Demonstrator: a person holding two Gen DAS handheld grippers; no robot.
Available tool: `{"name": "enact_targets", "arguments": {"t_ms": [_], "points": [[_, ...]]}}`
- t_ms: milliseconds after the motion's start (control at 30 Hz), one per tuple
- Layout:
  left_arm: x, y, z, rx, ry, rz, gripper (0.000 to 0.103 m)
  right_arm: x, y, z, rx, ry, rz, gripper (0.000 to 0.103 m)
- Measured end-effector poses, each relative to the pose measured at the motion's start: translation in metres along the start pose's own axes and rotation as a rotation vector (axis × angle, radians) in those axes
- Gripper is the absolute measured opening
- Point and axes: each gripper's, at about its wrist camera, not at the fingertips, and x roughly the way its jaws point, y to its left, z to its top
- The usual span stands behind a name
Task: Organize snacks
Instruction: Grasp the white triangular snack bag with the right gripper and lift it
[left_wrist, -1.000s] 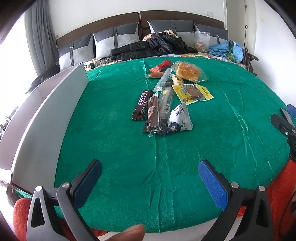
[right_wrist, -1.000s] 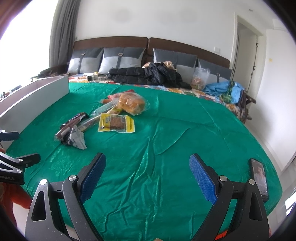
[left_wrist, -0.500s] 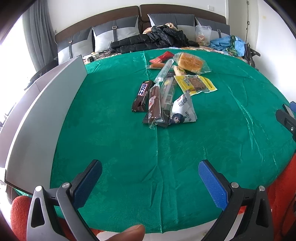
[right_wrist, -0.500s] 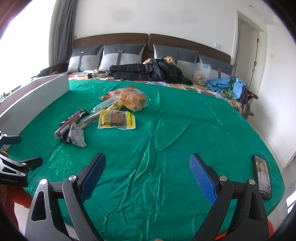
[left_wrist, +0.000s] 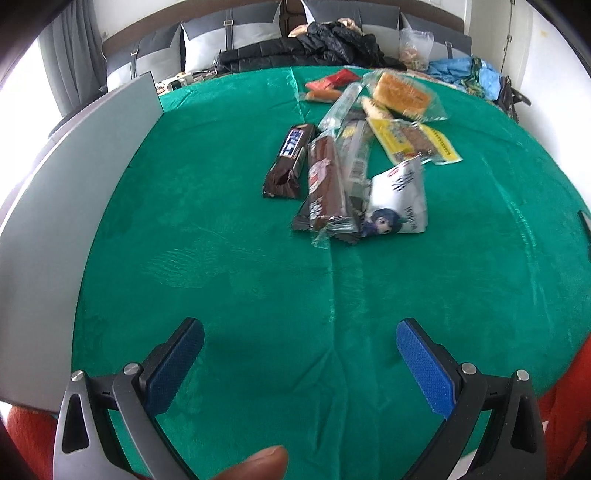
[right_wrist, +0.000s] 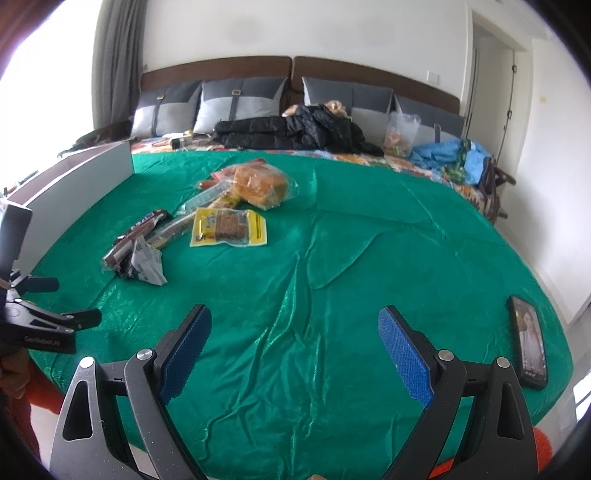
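Note:
Several snacks lie in a loose pile on the green cloth (left_wrist: 229, 280): a dark chocolate bar (left_wrist: 290, 160), a brown wrapped bar (left_wrist: 327, 184), a white pouch with a cartoon face (left_wrist: 399, 201), a yellow packet (left_wrist: 417, 146), bagged bread (left_wrist: 400, 92) and red packets (left_wrist: 332, 79). My left gripper (left_wrist: 299, 343) is open over bare cloth, short of the pile. My right gripper (right_wrist: 293, 328) is open too, over the cloth right of the pile; there the yellow packet (right_wrist: 229, 230), the bread (right_wrist: 260, 184) and the white pouch (right_wrist: 146, 264) lie ahead to the left. The left gripper (right_wrist: 55, 302) shows at that view's left edge.
A long white and grey box (left_wrist: 55, 206) runs along the cloth's left edge. A phone (right_wrist: 530, 341) lies near the right edge. Behind are pillows (right_wrist: 240, 105), a black jacket (right_wrist: 295, 131), a plastic bag (right_wrist: 400, 134) and blue fabric (right_wrist: 450, 157).
My left gripper has moved forward toward the snack pile, which now looks larger and nearer. The right gripper has edged forward a little. Both stay open.

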Motion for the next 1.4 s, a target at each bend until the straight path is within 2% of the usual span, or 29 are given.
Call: {"name": "enact_targets", "arguments": {"t_ms": [233,300,400,467,533,633,767,800,833,867,900,967,1033,1133,1267,1333,1400], "points": [[0.006,0.016,-0.002,-0.033,-0.01,-0.007,0.103,0.019,-0.011,-0.006,0.072,0.105,0.046,0.094],[0.006,0.016,-0.004,-0.032,-0.018,-0.012,0.103,0.026,-0.006,-0.004,0.084,0.148,0.093,0.094],[0.006,0.018,-0.005,-0.036,-0.015,-0.016,0.103,0.037,0.014,0.013,0.079,0.178,0.21,0.094],[0.006,0.019,-0.006,-0.041,-0.006,-0.024,0.103,0.052,0.04,0.031,0.032,0.213,0.297,0.094],[0.005,0.022,-0.007,-0.038,0.006,-0.029,0.103,0.067,0.061,0.041,-0.006,0.246,0.346,0.094],[0.002,0.029,-0.01,-0.024,0.024,-0.038,0.103,0.094,0.103,0.049,-0.134,0.292,0.432,0.093],[-0.001,0.032,-0.014,-0.02,0.018,-0.041,0.103,0.118,0.143,0.042,-0.302,0.325,0.453,0.09],[-0.001,0.032,-0.014,-0.02,0.019,-0.039,0.103,0.12,0.147,0.041,-0.316,0.322,0.459,0.085],[-0.001,0.032,-0.014,-0.023,0.019,-0.037,0.103,0.12,0.151,0.039,-0.324,0.32,0.471,0.073],[-0.001,0.032,-0.014,-0.024,0.018,-0.036,0.103,0.12,0.154,0.037,-0.339,0.306,0.436,0.038],[-0.001,0.032,-0.014,-0.026,0.017,-0.036,0.103,0.118,0.153,0.038,-0.343,0.294,0.415,0.031],[-0.001,0.032,-0.014,-0.027,0.015,-0.033,0.103,0.117,0.139,0.036,-0.278,0.304,0.448,0.022],[-0.001,0.031,-0.014,-0.03,0.012,-0.032,0.103,0.113,0.122,0.036,-0.24,0.3,0.43,0.019],[-0.001,0.031,-0.015,-0.037,0.003,-0.026,0.103,0.104,0.077,0.03,-0.157,0.276,0.353,0.019],[-0.001,0.03,-0.014,-0.054,-0.016,-0.01,0.103,0.093,-0.006,0.019,0.018,0.216,0.179,0.019],[0.0,0.03,-0.014,-0.061,-0.02,-0.005,0.103,0.091,-0.035,0.018,0.078,0.18,0.137,0.026],[0.0,0.03,-0.013,-0.061,-0.024,-0.002,0.103,0.087,-0.054,0.012,0.12,0.161,0.113,0.081]]}}
